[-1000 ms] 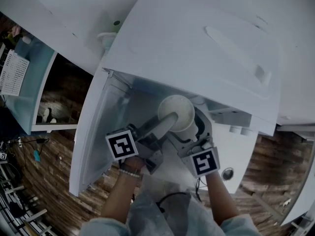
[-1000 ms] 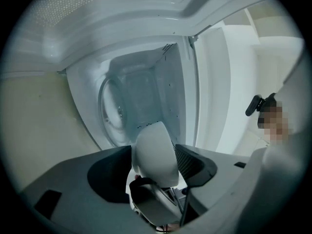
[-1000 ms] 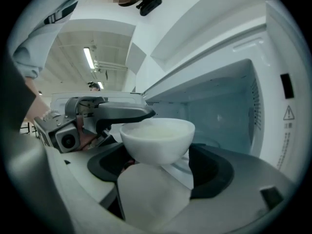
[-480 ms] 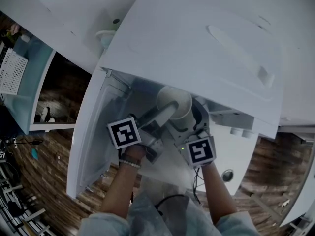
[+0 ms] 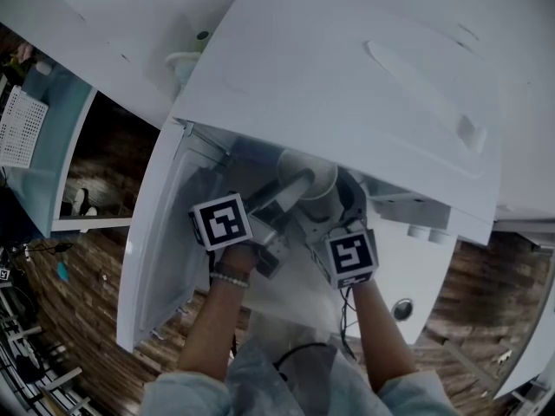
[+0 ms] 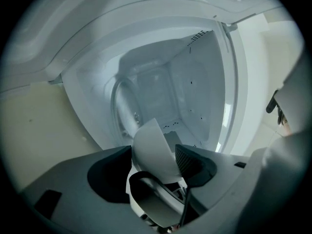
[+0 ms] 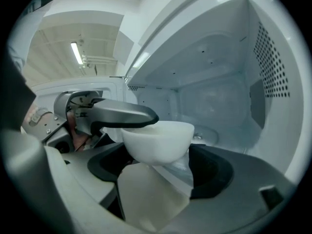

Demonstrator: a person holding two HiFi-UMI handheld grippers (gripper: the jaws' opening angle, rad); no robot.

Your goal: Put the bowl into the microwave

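The main risk, as we judge it, is the hold: our left gripper pinches only the thin wall of the bowl at its rim, one finger inside and one outside, so the smooth glazed surface could slip or the bowl could swing if we tilt. The far rim could also knock the edge of the cavity or land off-centre on the round plate on its floor. Our right gripper has its jaws spread wide and grips nothing. The bowl hangs just over the gap between them, and we see space on both sides of its base, so it gives little support.

The bowl is held in the air at the mouth of the microwave, partly under its top, with the door swung open to the left. The bowl is white, round and deep, narrowing to a small base, and looks like ceramic or hard plastic. The cavity is pale, smooth and boxy, with a perforated vent on its right wall
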